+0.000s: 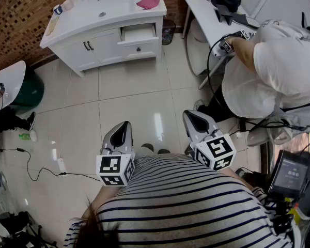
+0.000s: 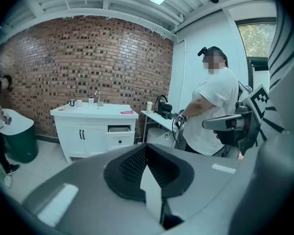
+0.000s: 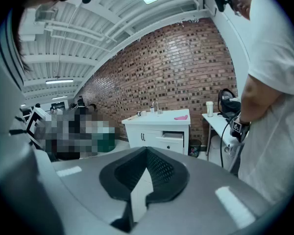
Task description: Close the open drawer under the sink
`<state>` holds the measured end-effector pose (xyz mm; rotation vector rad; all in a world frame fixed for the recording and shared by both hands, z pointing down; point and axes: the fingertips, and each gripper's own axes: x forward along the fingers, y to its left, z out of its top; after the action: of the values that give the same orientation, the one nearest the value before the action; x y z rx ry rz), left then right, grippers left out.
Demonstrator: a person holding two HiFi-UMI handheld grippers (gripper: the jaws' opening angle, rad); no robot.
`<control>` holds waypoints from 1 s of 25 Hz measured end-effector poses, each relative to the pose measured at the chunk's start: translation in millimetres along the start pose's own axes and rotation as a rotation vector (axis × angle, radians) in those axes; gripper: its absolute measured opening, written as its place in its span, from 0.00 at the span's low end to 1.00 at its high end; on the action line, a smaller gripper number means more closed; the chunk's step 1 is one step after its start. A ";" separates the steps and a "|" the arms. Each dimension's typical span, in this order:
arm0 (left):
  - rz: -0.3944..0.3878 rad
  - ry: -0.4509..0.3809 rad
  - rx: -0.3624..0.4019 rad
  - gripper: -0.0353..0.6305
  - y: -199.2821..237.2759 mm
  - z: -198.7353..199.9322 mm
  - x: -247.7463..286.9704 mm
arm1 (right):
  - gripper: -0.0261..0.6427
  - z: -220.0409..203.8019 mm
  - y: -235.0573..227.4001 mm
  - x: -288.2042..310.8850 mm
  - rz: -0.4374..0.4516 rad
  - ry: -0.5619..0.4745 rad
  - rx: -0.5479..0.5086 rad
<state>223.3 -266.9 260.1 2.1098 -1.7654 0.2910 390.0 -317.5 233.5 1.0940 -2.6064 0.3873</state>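
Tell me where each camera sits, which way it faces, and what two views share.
Head view: on the head, facing steeply down at the pale tiled floor; striped shirt, left gripper, right gripper show.
Left gripper view: on the left gripper, facing the white sink cabinet; its shut black fingers show.
Right gripper view: on the right gripper, facing that cabinet; its shut fingers show.
Shared: both gripper views show the cabinet's open drawer.

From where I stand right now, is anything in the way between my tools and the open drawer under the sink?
Nothing visible. Bare tile floor runs from the left tool and the right tool to the open drawer. The person in white and the white table stand to the right of that path.
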 end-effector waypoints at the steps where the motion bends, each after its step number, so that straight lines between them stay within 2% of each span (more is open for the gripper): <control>1: 0.003 0.000 -0.002 0.07 1.1 0.8 2.5 | 0.04 -0.3 -3.2 0.7 -0.001 -0.001 0.004; 5: -0.002 -0.004 -0.009 0.07 6.4 10.0 16.9 | 0.04 5.0 -12.3 10.4 0.001 0.006 0.021; 9: -0.048 -0.020 0.002 0.07 14.7 22.5 33.1 | 0.04 15.0 -9.7 28.4 -0.003 0.017 0.016; 15: -0.081 -0.018 0.036 0.07 52.1 37.4 145.8 | 0.04 22.3 -71.6 129.9 -0.007 0.025 -0.028; 22: -0.126 0.022 -0.002 0.07 145.2 108.9 270.4 | 0.04 95.9 -105.3 275.7 0.009 0.039 -0.060; 25: -0.157 0.047 -0.017 0.07 184.2 146.7 325.9 | 0.04 127.3 -129.8 330.6 -0.020 0.064 -0.031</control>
<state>94.3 -647.2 281.1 2.1955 -1.5603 0.2797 242.2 -664.2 253.1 1.0782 -2.5353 0.3699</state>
